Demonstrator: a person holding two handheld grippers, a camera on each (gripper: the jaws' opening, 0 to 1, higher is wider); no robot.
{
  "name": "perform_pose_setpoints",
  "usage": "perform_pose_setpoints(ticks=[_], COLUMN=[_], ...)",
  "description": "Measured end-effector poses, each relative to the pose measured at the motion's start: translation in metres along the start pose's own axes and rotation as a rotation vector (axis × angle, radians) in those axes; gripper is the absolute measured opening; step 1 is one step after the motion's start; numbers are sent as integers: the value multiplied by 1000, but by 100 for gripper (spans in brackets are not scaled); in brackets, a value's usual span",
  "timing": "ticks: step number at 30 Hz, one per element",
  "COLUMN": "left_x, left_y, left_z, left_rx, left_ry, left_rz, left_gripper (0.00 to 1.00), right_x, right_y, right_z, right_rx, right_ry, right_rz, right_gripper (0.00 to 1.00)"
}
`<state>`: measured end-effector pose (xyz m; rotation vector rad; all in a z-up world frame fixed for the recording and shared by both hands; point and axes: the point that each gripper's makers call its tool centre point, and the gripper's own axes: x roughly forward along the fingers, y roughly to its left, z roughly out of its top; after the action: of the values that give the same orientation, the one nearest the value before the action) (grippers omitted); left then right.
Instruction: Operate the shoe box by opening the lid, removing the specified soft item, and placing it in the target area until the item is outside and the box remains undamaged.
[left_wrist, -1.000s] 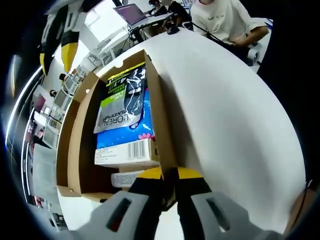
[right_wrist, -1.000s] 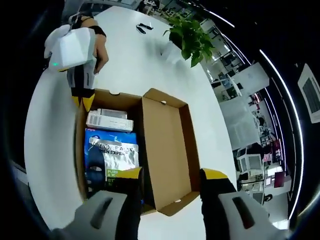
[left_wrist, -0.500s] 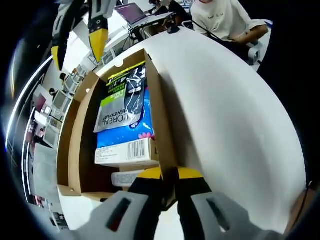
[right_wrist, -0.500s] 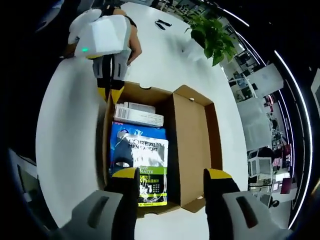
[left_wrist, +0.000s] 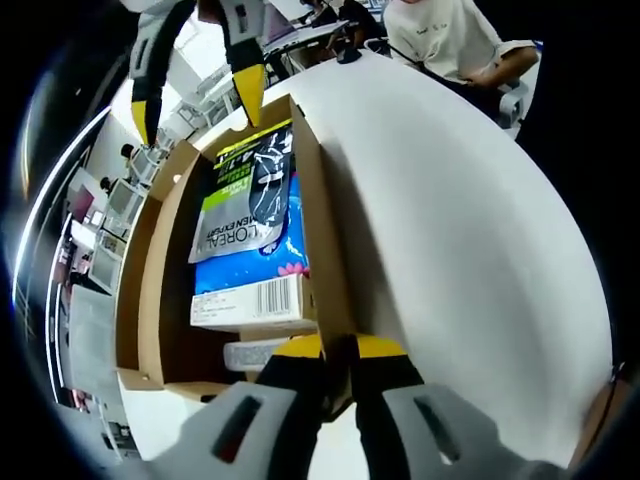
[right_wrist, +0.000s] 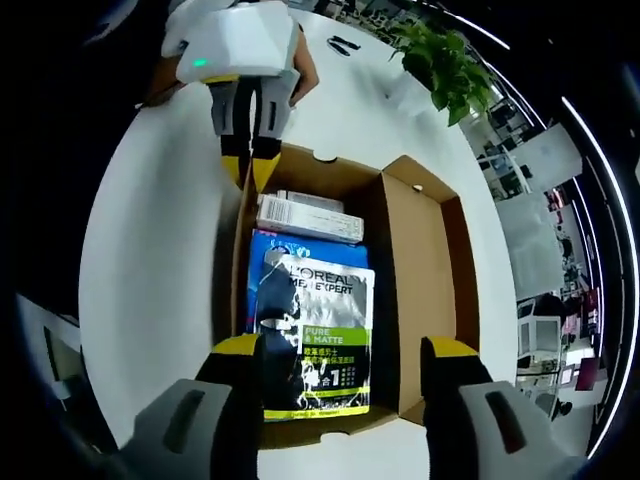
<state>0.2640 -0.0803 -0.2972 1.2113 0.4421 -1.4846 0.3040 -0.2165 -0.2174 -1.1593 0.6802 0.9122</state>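
Observation:
An open cardboard shoe box (left_wrist: 305, 190) (right_wrist: 243, 250) lies on a white table (left_wrist: 470, 230), its lid (right_wrist: 425, 260) folded flat beside it. Inside, a grey-and-green L'Oreal soft pouch (left_wrist: 240, 190) (right_wrist: 315, 340) lies on a blue pack (right_wrist: 300, 250), next to a white barcoded carton (left_wrist: 250, 303) (right_wrist: 308, 217). My left gripper (left_wrist: 340, 348) (right_wrist: 250, 165) is shut on the box's side wall at one end. My right gripper (right_wrist: 345, 355) (left_wrist: 197, 100) hangs open above the pouch's end of the box, touching nothing.
A potted plant (right_wrist: 445, 60) and a small black object (right_wrist: 350, 43) stand at the table's far end. A person in a white shirt (left_wrist: 450, 40) sits beyond the table. Bare table (right_wrist: 150, 260) runs along the box's side.
My right gripper has moved in over the box, so that the pouch now lies between its open fingers. The left gripper keeps its hold on the wall.

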Motion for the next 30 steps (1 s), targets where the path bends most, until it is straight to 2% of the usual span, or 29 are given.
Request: perform_pose_setpoints(ticks=[4, 13, 18, 24, 30], left_x=[0, -1, -1, 0, -1], left_y=[0, -2, -1, -1, -2], left_z=[0, -1, -1, -1, -1], left_rx=[1, 11, 18, 14, 13], left_ry=[9, 18, 23, 16, 15], left_rz=[2, 1, -2, -2, -3], left_gripper=[9, 10, 9, 9, 9], right_x=[6, 16, 24, 37, 40], right_y=[12, 16, 20, 21, 23], right_z=[0, -5, -11, -9, -9], right_rx=[-21, -20, -8, -3, -11], right_ry=[3, 31, 51, 66, 80], right_rz=[45, 83, 96, 119, 145], right_gripper=[71, 74, 71, 71, 70])
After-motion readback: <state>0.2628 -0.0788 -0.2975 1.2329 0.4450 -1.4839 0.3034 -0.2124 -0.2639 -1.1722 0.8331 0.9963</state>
